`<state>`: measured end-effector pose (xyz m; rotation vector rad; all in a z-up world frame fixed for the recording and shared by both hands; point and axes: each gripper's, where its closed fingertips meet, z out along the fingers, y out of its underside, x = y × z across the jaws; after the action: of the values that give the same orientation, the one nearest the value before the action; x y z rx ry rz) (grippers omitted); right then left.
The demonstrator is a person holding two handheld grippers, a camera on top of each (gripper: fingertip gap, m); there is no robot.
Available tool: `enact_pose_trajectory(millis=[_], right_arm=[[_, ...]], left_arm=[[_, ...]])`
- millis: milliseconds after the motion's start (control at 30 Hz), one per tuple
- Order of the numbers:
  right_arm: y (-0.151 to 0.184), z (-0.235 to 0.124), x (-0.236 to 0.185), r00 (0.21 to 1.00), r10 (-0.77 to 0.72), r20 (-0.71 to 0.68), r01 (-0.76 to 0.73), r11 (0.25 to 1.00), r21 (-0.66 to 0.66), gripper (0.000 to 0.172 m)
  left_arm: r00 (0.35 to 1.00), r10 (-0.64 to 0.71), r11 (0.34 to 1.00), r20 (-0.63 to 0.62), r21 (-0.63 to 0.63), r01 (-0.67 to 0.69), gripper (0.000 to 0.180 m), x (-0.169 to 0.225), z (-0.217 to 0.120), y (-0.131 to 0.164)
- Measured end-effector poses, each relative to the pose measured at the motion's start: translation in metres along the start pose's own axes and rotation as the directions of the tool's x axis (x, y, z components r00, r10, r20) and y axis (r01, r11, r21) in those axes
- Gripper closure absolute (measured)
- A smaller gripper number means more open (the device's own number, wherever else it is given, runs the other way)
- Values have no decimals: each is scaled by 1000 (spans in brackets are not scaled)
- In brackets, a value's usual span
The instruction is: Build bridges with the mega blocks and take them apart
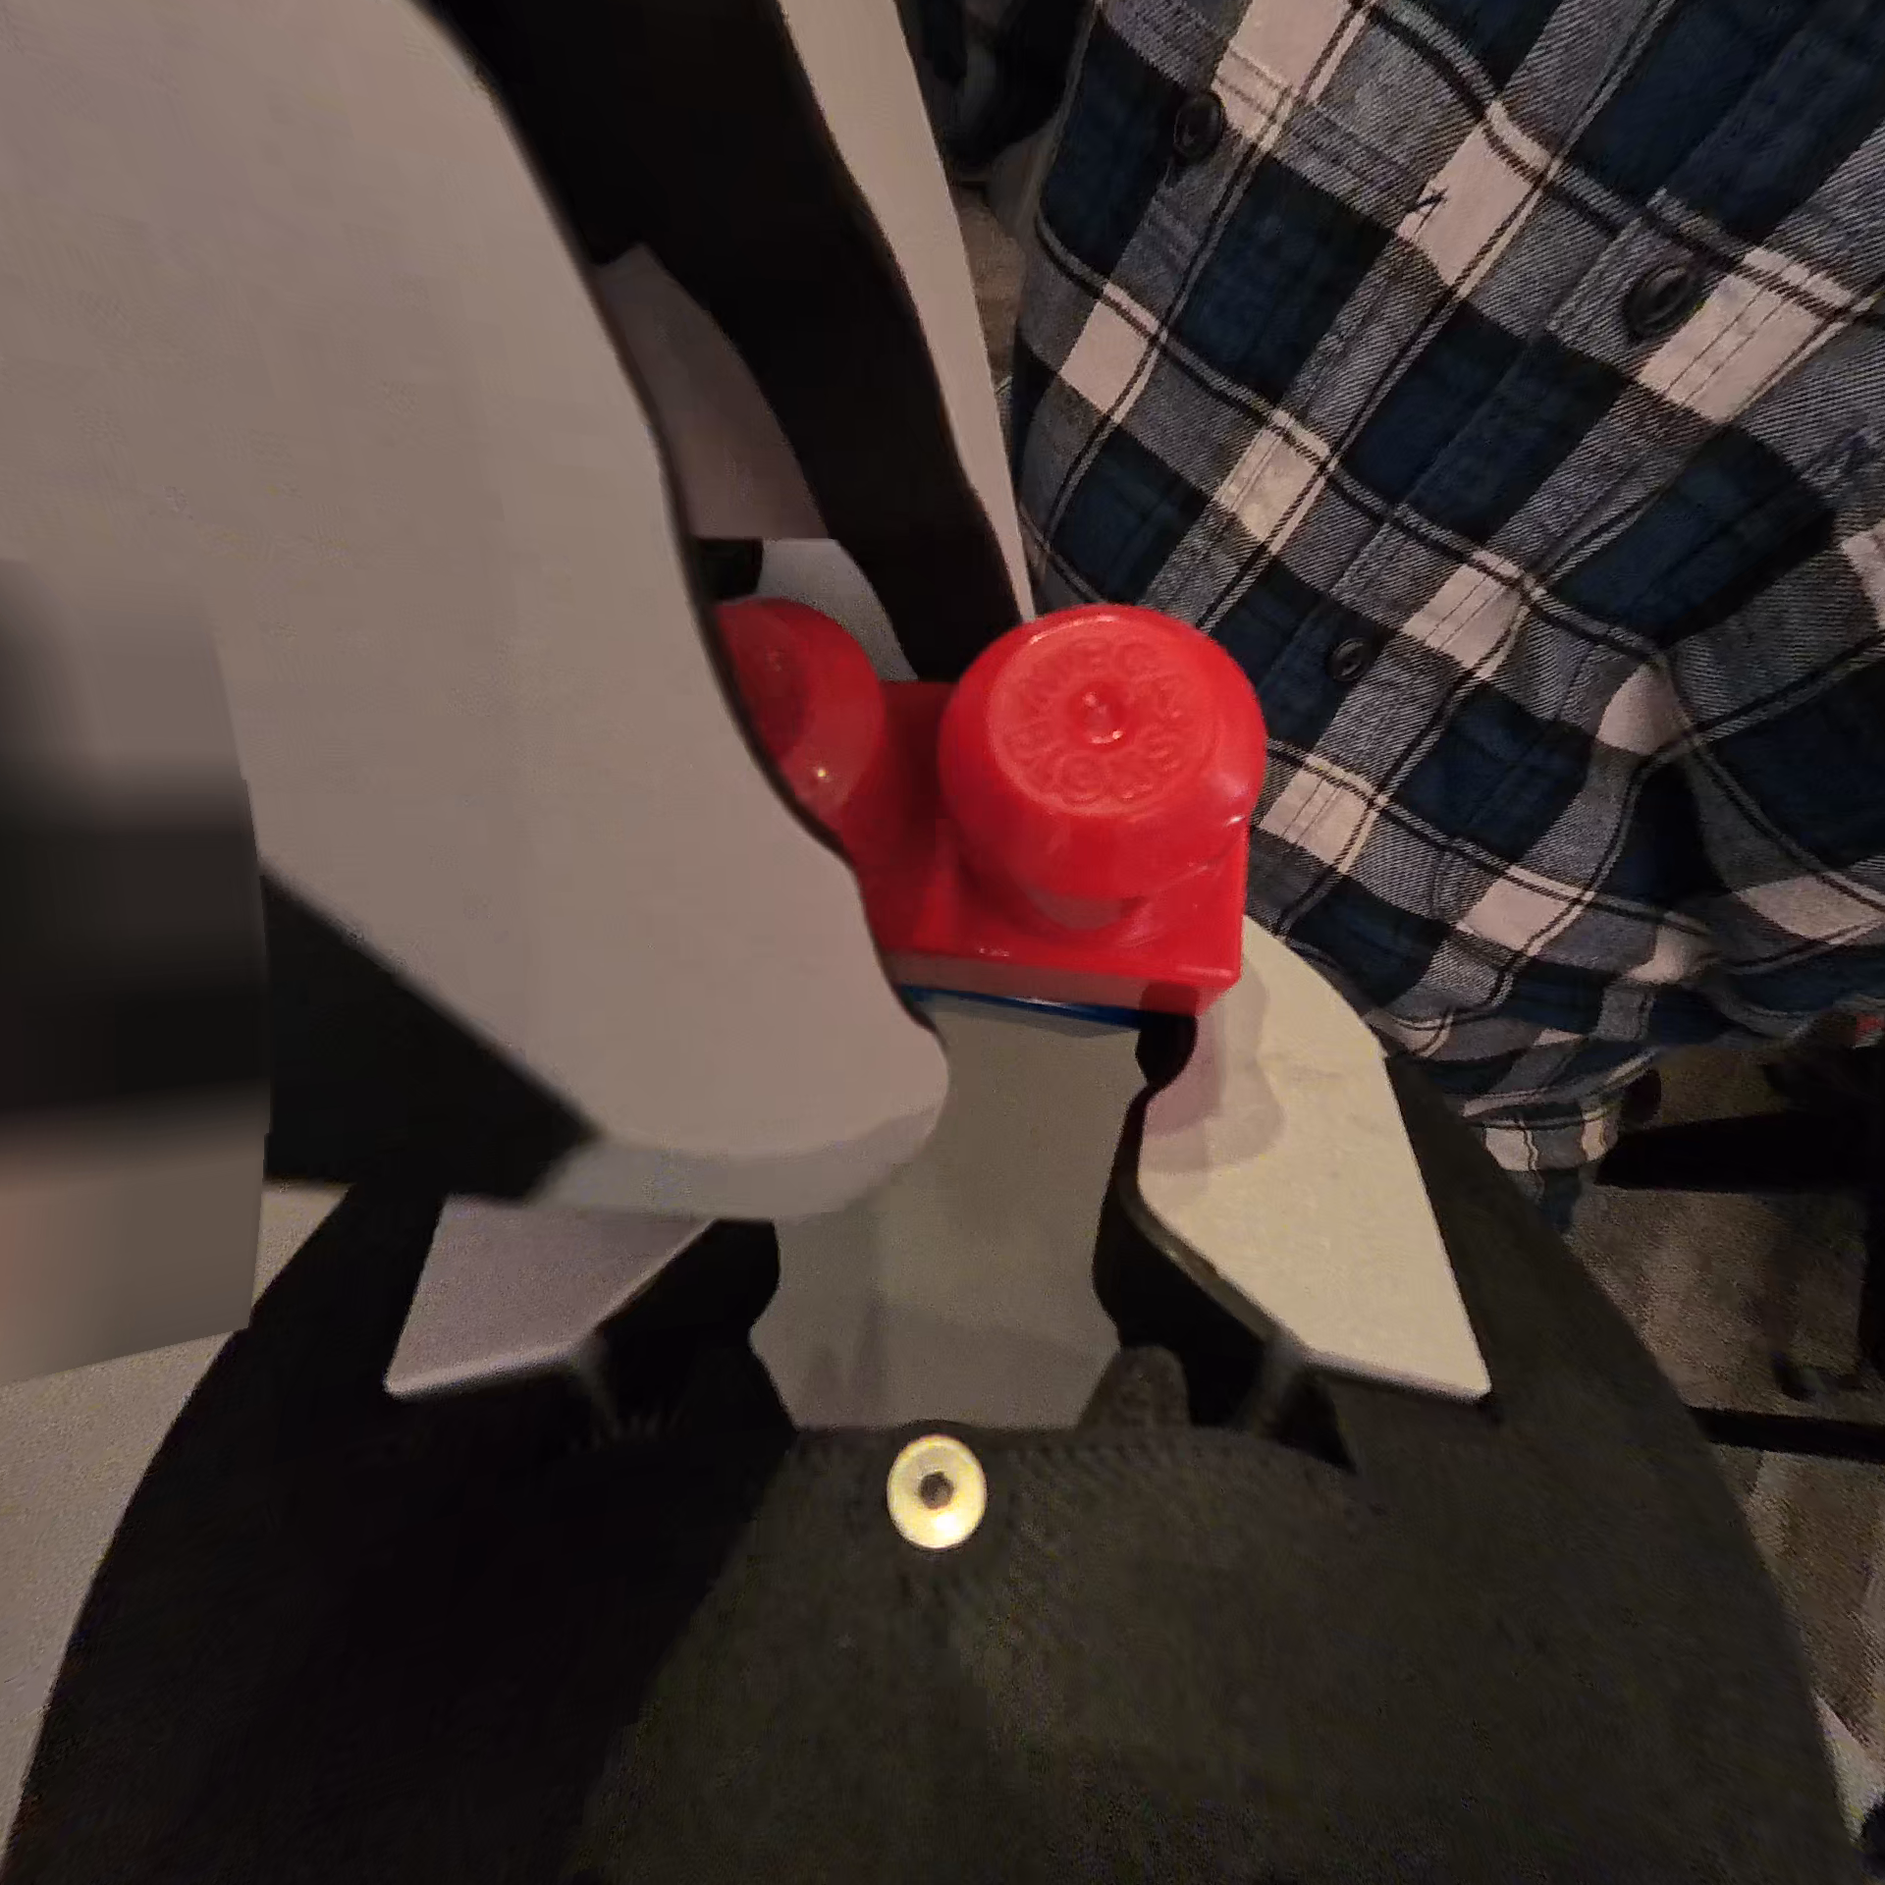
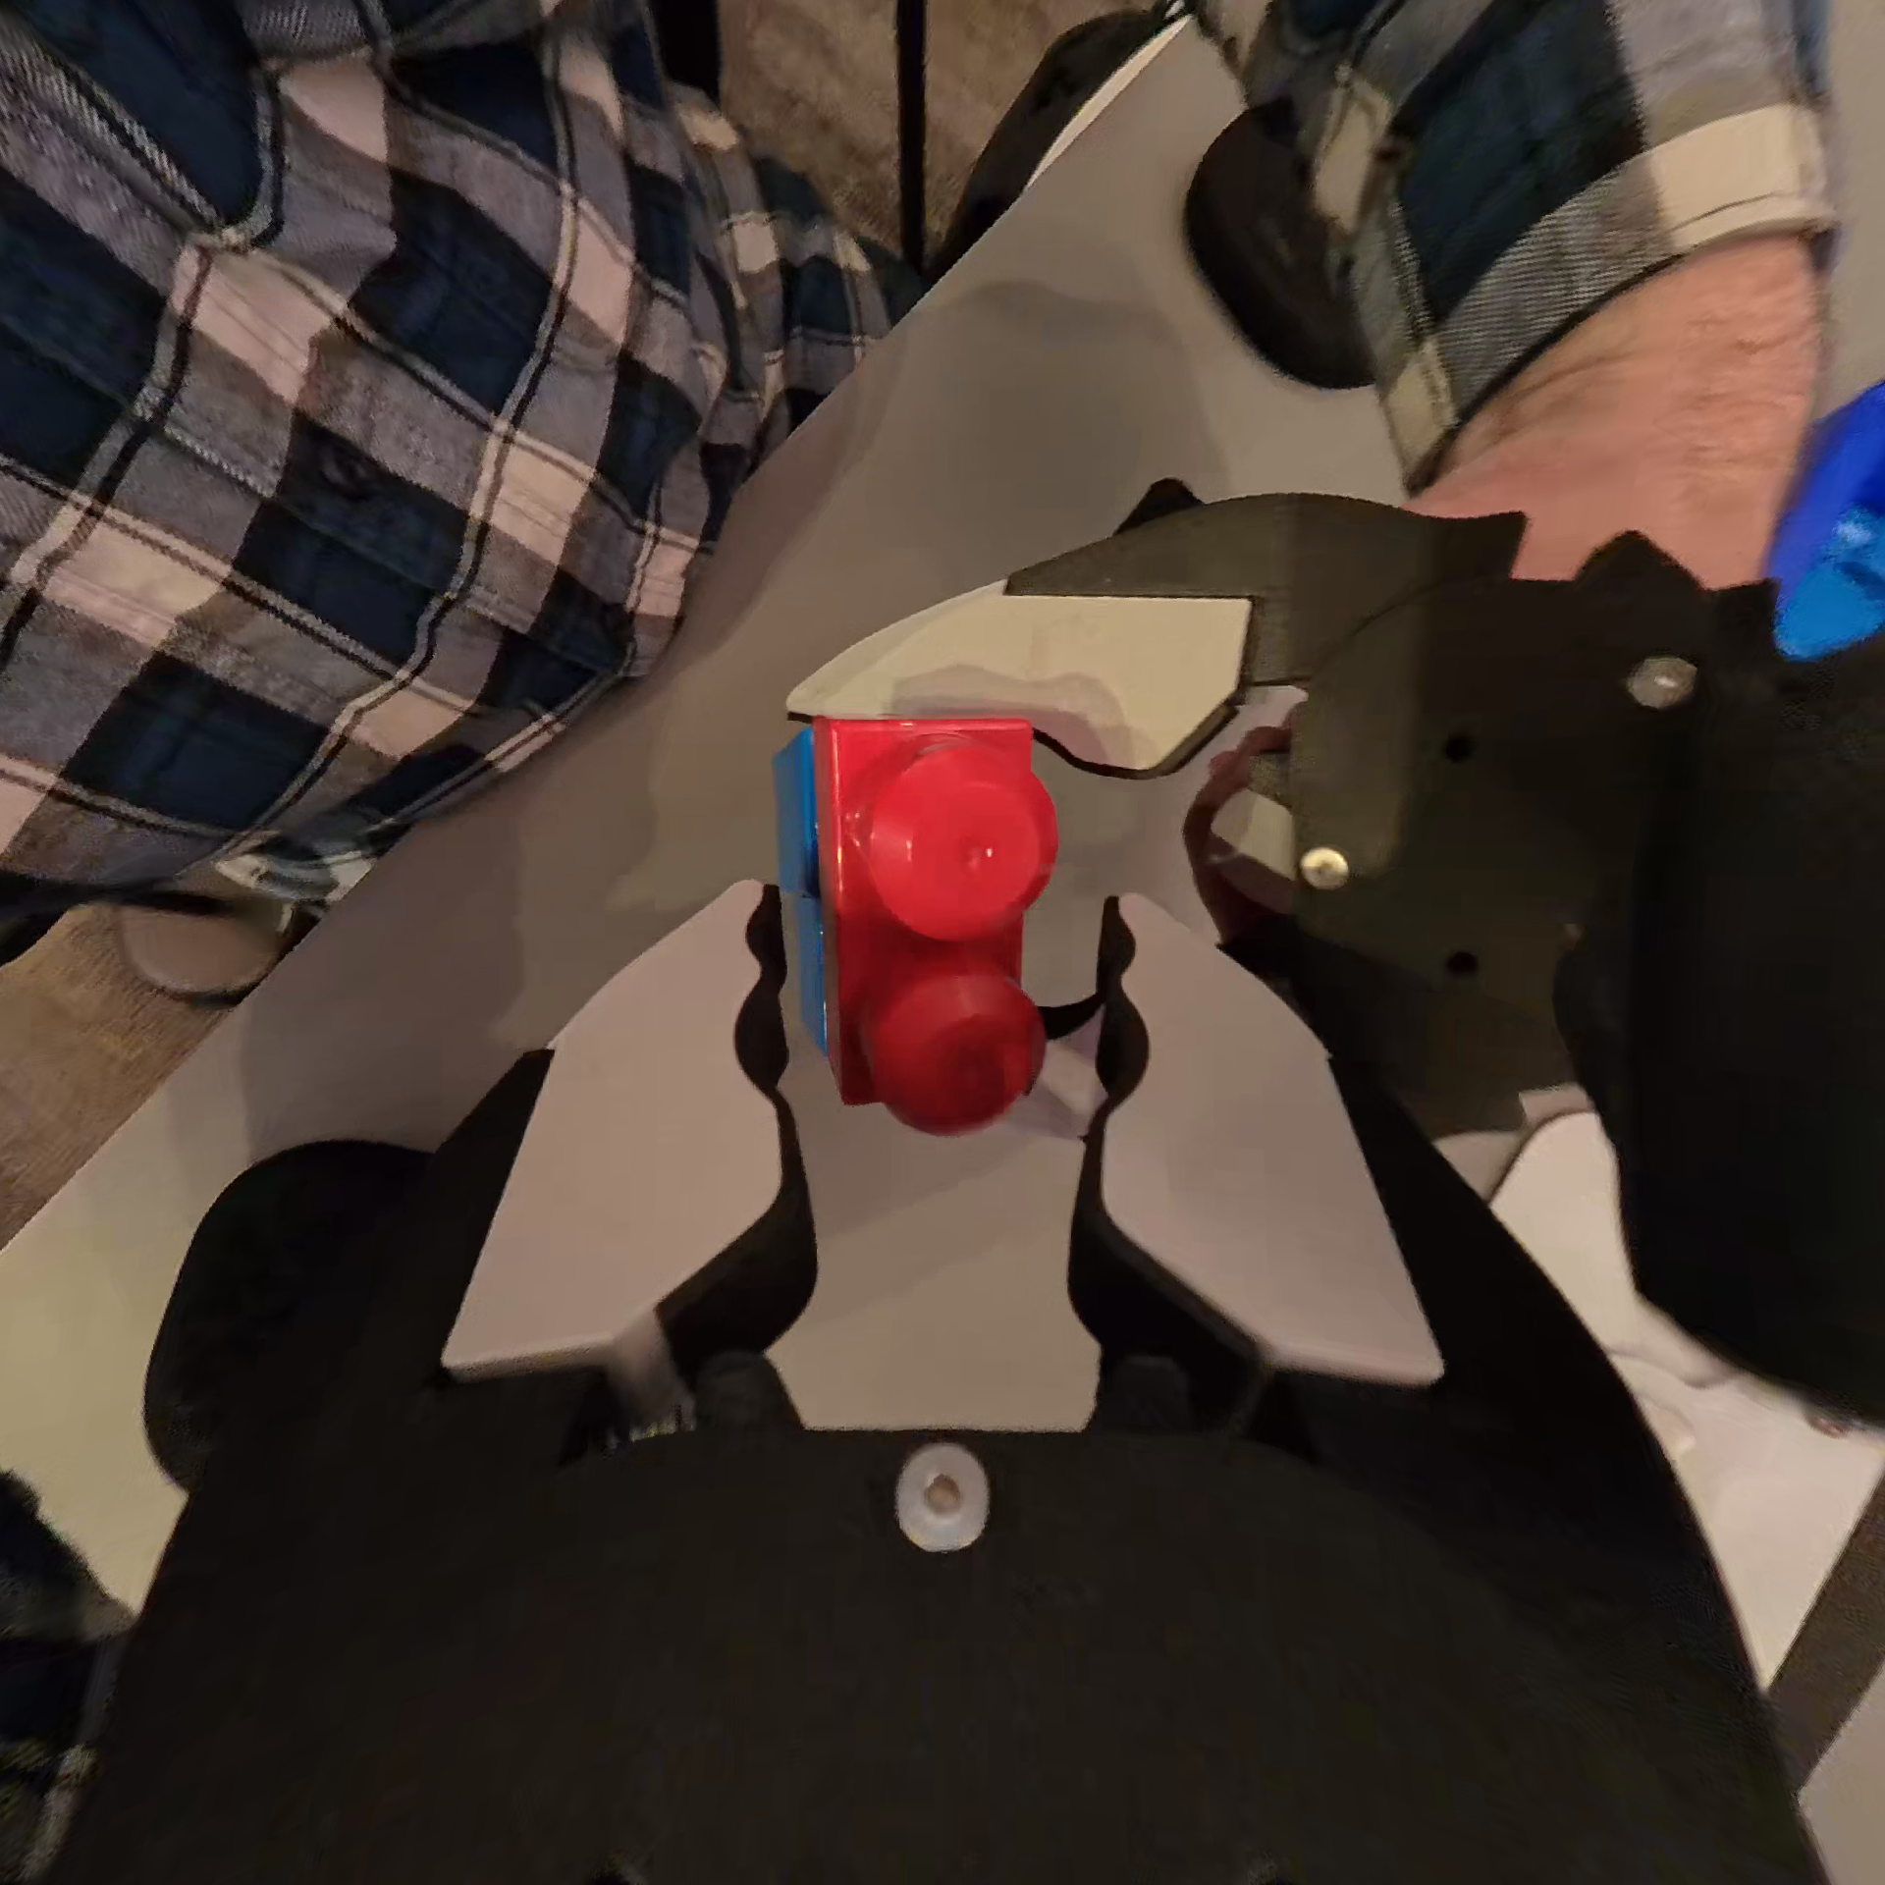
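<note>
Separation step, likely: right hand-held gripper (image 2: 938, 969) straddles the red block (image 2: 918, 775) and blue block (image 2: 801, 816), jaws apart and needing to clamp before pulling; left hand-held gripper (image 1: 1040, 1081) state cannot be told.

Pale grey table (image 2: 918, 428); nothing seen resting directly on it

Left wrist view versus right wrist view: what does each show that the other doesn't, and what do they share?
Only the left wrist view: the embossed stud top facing the camera, and the blue block as just a sliver under the red block.
Only the right wrist view: both studs unobstructed, the blue block's side, a wrist, and a blue object at the right edge.
Both: the red-on-blue stack, the plaid shirt, and the grey table.
</note>
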<state>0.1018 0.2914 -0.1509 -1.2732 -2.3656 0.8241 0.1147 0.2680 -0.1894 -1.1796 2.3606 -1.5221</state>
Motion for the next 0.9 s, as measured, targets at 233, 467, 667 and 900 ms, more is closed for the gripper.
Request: enact_pose_trajectory(millis=[233, 467, 667, 900], right_arm=[[-16, -41, 12, 880, -86, -467, 122, 991, 48, 67], [-11, -15, 14, 644, -287, -709, 197, 958, -209, 36], [-11, -10, 25, 575, -386, -721, 204, 921, -330, 48], [-12, -17, 26, 564, -384, -731, 205, 923, -327, 61]], left_arm=[[1000, -19, 997, 19, 78, 18, 103, -3, -11, -7], [998, -58, 983, 13, 173, 55, 103, -11, -24, -20], [998, -59, 986, -1, 154, 58, 103, -11, -21, -27], [998, -64, 985, -12, 160, 65, 103, -13, -24, -29]])
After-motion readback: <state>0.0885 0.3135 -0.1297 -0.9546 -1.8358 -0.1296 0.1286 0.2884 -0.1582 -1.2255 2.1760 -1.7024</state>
